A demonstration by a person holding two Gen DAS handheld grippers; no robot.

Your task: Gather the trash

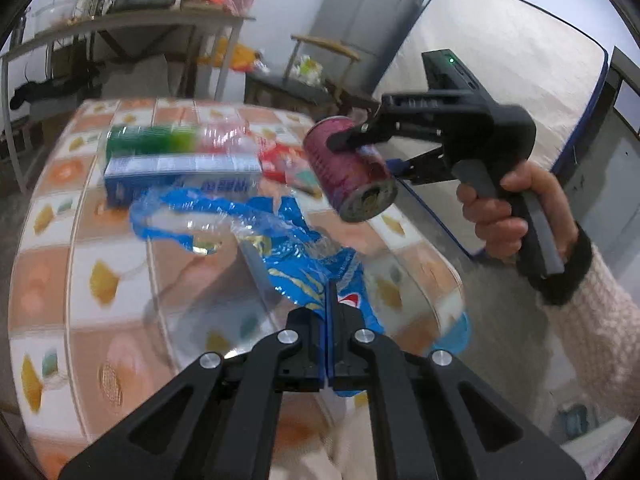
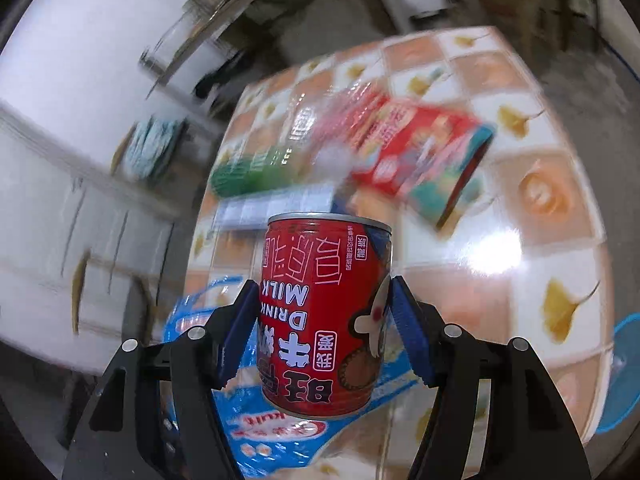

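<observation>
Left wrist view – left gripper [image 1: 327, 312]: fingers pressed together on the edge of the blue plastic wrapper [image 1: 280, 240], which trails over the tabletop [image 1: 80, 264]; a thin edge pinch suits limp film
Left wrist view – right gripper [image 1: 352, 142]: held in a person's hand [image 1: 516, 208] off the tabletop's right side, carrying the red milk can [image 1: 352, 172] tilted in mid-air, clear of the litter
Left wrist view – around: a blue-and-white carton [image 1: 180, 176], a green-labelled bottle [image 1: 156, 142] and a red snack packet [image 1: 284, 164] lie close together behind the wrapper, blurred
Right wrist view – right gripper [image 2: 324, 320]: fingers pinching the red milk can [image 2: 324, 312] across its sides; gripped at the waist, probably so the round body does not slip
Right wrist view – below: the wrapper [image 2: 248, 432] lies under the can; a blue bin rim [image 2: 624, 376] shows beside the tabletop [image 2: 552, 240], likely where the trash goes
Right wrist view – in the way: the packet [image 2: 424, 152], bottle [image 2: 256, 172] and carton [image 2: 276, 208] remain to collect; nothing seems to block the bin
</observation>
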